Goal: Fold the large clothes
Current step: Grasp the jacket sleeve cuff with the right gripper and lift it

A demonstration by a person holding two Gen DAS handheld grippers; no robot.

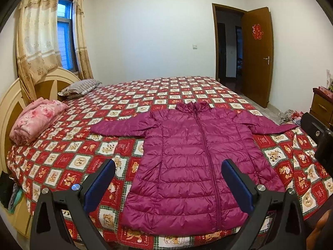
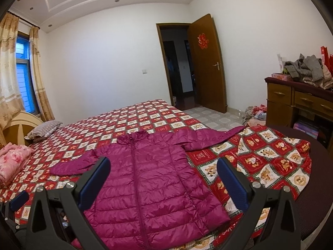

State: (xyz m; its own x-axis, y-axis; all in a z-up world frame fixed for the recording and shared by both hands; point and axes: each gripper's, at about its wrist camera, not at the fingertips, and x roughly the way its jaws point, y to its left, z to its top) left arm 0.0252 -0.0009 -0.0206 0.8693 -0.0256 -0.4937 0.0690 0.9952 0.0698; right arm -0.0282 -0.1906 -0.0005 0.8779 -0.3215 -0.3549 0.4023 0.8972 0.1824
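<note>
Blue-padded fingers [image 1: 97, 185] of the left gripper [image 1: 168, 187] stand spread wide with nothing between them, poised above the near hem of the jacket, and the right gripper [image 2: 164, 185] is likewise released and empty, over the lower right side of the garment. Just beyond them, the magenta quilted down jacket [image 1: 193, 158] lies flat and face up on the red patchwork bedspread [image 1: 68, 160], zipped closed, collar at the far end, hem at the near edge of the bed, both sleeves stretched out left and right. It looks light, puffy and soft, with a smooth shell that will probably slide and spring back, so folds may need pressing down. A sound first hold would be the left sleeve cuff [image 1: 97, 128] and the right sleeve cuff [image 2: 239, 129], to draw each across the chest. Farther left lie a folded pink quilt [image 1: 33, 120] and a striped pillow [image 1: 81, 87]. At the far right, a wooden cabinet [image 2: 291, 102] carries what seems to be heaped clothing.
</note>
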